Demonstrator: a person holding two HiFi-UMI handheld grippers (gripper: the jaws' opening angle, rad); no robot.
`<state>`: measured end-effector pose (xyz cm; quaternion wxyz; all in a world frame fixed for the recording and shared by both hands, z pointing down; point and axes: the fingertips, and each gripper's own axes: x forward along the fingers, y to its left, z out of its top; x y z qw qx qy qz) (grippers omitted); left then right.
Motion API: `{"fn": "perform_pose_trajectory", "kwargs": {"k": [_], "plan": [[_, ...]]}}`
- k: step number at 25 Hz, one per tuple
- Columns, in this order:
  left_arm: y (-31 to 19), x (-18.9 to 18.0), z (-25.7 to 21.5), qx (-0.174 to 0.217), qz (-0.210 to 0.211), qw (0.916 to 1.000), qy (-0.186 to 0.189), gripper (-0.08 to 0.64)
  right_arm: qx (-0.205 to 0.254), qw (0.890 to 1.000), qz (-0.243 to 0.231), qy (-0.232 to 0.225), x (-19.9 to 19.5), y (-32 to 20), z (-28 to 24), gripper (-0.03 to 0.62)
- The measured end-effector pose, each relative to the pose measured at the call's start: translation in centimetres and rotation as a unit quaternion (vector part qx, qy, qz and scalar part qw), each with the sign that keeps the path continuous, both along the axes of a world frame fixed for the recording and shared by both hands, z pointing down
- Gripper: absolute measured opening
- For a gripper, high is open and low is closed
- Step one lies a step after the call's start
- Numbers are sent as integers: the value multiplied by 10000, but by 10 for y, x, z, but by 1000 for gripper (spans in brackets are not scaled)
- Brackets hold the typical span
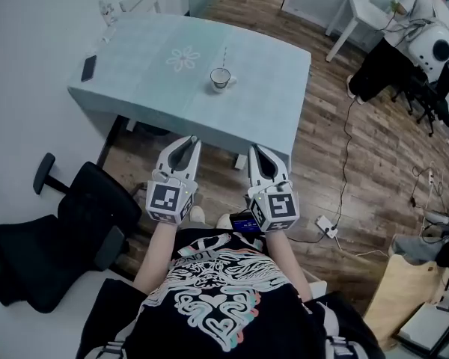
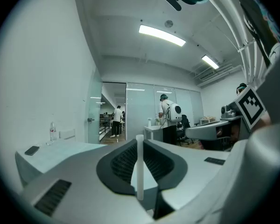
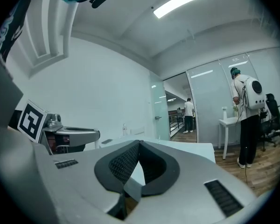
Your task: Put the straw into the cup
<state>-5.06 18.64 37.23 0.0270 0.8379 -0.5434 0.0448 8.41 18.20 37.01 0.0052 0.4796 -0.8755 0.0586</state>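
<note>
Lightness and crushability are judged of the thin pale straw (image 1: 225, 55), seen just behind the white cup (image 1: 221, 79) on the teal tabletop (image 1: 135, 81), so gentle mid-length pinching is advised; the right gripper (image 3: 139, 144) is held closed and empty, the left gripper (image 2: 139, 141) closed on a thin white stick (image 2: 139, 169).

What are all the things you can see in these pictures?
table: 1, pale teal cloth, ahead of the grippers
cup: 1, white, mid-table
straw: 1, thin, colour unclear, lying on the table just beyond the cup
phone: 1, black, table's left edge
office chair: 1, black, floor at left
small table: 1, white, far right
bystander: 1, white top, beside the small table
left gripper: 1, grey, jaws closed on a white stick
right gripper: 1, grey, jaws together, empty
</note>
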Motion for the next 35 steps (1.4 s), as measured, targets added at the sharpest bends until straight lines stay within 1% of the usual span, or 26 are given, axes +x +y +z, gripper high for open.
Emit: {"fn": "perform_pose_trajectory", "kwargs": {"k": [9, 18, 22, 28, 35], "plan": [[9, 18, -8, 157, 34, 9998, -70, 51, 45, 10000, 12, -21, 17, 10, 2, -11], [3, 29, -15, 228, 69, 9995, -214, 51, 60, 9998, 79, -186, 31, 0, -3, -11], [-2, 29, -10, 205, 35, 9996, -188, 51, -2, 9994, 32, -346, 30, -6, -1, -11], [-17, 25, -2, 131, 9, 9998, -141, 51, -75, 9994, 44, -322, 29, -22, 5, -11], [-53, 12, 7, 100, -36, 9999, -97, 51, -122, 9994, 70, -314, 22, -56, 15, -11]]}}
